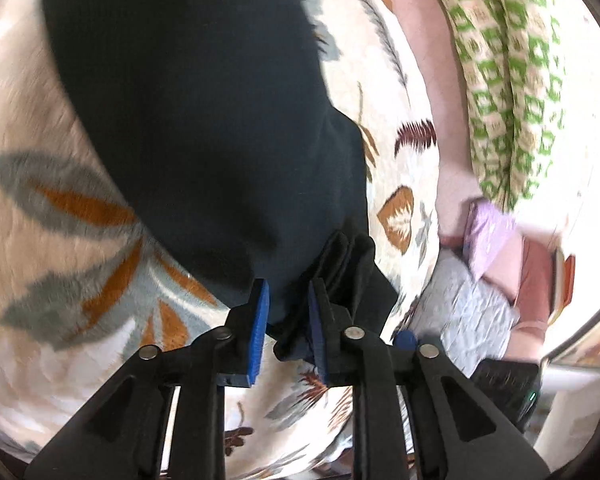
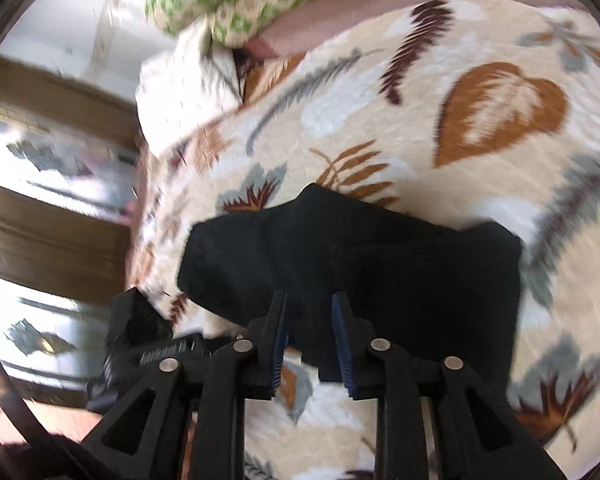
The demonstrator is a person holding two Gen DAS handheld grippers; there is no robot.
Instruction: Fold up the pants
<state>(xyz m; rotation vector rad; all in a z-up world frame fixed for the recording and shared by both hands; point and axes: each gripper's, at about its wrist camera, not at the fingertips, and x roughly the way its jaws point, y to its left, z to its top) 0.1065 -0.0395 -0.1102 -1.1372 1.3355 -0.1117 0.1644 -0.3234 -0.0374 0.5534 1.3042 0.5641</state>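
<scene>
The black pants (image 1: 204, 120) lie on a cream bedspread with a leaf print (image 1: 60, 208). In the left wrist view they stretch from my gripper up to the top left. My left gripper (image 1: 288, 300) has its blue pads around a bunched edge of the pants. In the right wrist view the pants (image 2: 380, 260) are a folded dark block just ahead. My right gripper (image 2: 310, 316) holds their near edge between its blue pads, with a gap still showing between the pads.
A green-and-cream patterned cloth (image 1: 508, 80) lies over a pink sheet (image 1: 424, 60) at the far side. A grey quilted pillow (image 1: 468, 312) sits to the right. The bed's edge, wooden trim (image 2: 52, 236) and tiled floor (image 2: 40, 320) are to the left of the right gripper.
</scene>
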